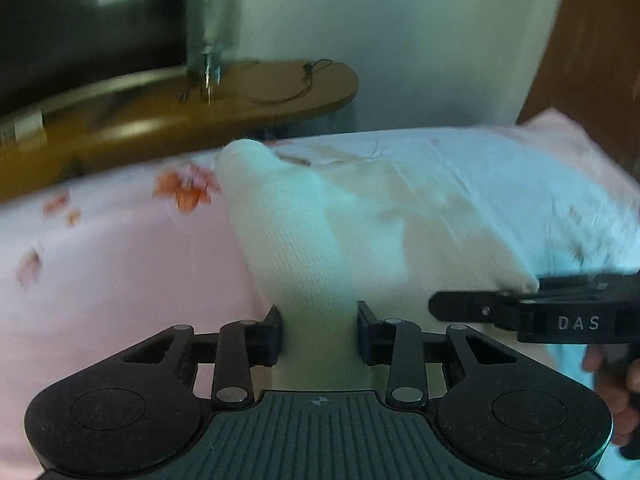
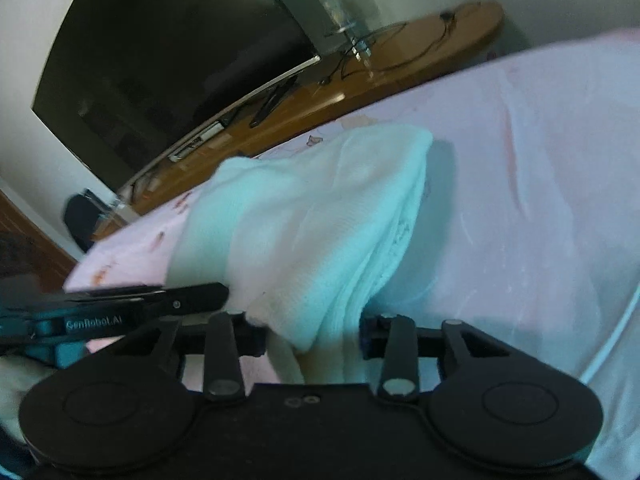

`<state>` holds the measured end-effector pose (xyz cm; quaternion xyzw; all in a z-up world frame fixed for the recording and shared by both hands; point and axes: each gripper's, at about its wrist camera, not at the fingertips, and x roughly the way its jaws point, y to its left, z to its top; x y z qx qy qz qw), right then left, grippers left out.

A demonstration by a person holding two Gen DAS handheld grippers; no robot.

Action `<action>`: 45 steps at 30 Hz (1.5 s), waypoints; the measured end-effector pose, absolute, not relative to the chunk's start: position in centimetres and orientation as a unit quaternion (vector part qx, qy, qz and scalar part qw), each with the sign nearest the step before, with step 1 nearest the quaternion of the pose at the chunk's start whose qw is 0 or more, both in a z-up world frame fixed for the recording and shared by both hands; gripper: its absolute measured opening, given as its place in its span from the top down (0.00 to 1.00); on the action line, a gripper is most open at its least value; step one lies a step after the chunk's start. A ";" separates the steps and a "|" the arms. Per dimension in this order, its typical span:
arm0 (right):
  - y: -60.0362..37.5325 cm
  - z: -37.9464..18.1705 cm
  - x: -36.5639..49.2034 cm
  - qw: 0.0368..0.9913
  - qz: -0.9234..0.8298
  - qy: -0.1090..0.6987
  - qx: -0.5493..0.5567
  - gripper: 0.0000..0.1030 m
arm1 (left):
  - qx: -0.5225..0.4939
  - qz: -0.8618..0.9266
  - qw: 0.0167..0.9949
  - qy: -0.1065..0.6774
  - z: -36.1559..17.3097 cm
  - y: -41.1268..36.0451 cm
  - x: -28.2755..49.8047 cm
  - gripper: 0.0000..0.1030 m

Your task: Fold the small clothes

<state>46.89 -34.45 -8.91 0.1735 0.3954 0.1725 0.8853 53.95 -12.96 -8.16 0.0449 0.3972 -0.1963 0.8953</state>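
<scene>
Pink bedsheet (image 1: 100, 280), both tools clamped on white cloth (image 1: 320, 240); labels "DAS", "GenRobot.AI".

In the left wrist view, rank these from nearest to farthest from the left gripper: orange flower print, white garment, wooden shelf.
1. White garment: between the left gripper jaws, stretching away ahead.
2. Orange flower print: on the pink sheet, ahead and left.
3. Wooden shelf: beyond the bed's edge, at the wall.

Television (image 2: 168, 64) — blurred, cut off

Ribbed white knit garment (image 1: 304, 248), seemingly cotton bedsheet (image 1: 112, 264)
</scene>
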 end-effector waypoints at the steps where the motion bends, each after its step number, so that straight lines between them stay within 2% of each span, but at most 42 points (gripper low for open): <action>1: -34.0 -8.6 46.6 0.891 0.164 0.392 0.160 0.67 | 0.052 -0.194 0.896 0.396 -7.9 -13.2 53.7 0.66; 4: -32.8 -7.7 45.6 0.904 0.147 0.381 0.122 0.69 | 0.051 -0.197 0.898 0.391 -6.9 -12.9 53.2 0.66; 10: -30.9 -5.6 44.2 0.908 0.153 0.373 0.115 0.69 | 0.061 -0.189 0.909 0.366 -4.0 -9.6 50.9 0.66; 19: -17.4 -2.6 41.3 0.904 0.228 0.359 0.042 0.69 | 0.055 -0.094 0.922 0.372 -1.5 4.0 44.7 0.66; 25: -5.5 -3.8 39.9 0.884 0.283 0.372 0.031 0.69 | 0.048 -0.022 0.912 0.406 -2.6 14.1 41.1 0.66; 31: 1.7 -6.8 39.3 0.856 0.318 0.407 0.032 0.69 | 0.035 0.020 0.898 0.439 -6.1 19.9 37.8 0.66; 32: 2.6 -7.4 39.3 0.850 0.325 0.414 0.028 0.69 | 0.029 0.020 0.895 0.444 -7.2 20.5 37.4 0.65; 34: 3.4 -9.1 38.9 0.847 0.321 0.424 0.019 0.67 | 0.009 0.020 0.903 0.429 -8.3 21.6 36.9 0.50; 36: 2.2 -9.9 39.7 0.840 0.324 0.430 0.069 0.64 | -0.011 0.023 0.904 0.426 -8.4 22.5 37.3 0.39; 39: -0.4 -9.9 40.9 0.822 0.341 0.435 0.137 0.53 | -0.032 0.028 0.923 0.382 -8.3 24.2 37.4 0.38; 41: -1.9 -10.0 41.9 0.818 0.339 0.429 0.179 0.41 | -0.061 0.025 0.923 0.380 -8.8 25.3 38.4 0.38; 44: -2.6 -11.2 45.2 0.794 0.340 0.450 0.228 0.40 | -0.076 0.024 0.918 0.388 -10.0 26.4 40.5 0.38; 45: -2.4 -11.5 45.8 0.790 0.342 0.452 0.232 0.41 | -0.083 0.023 0.916 0.392 -10.3 26.5 40.9 0.35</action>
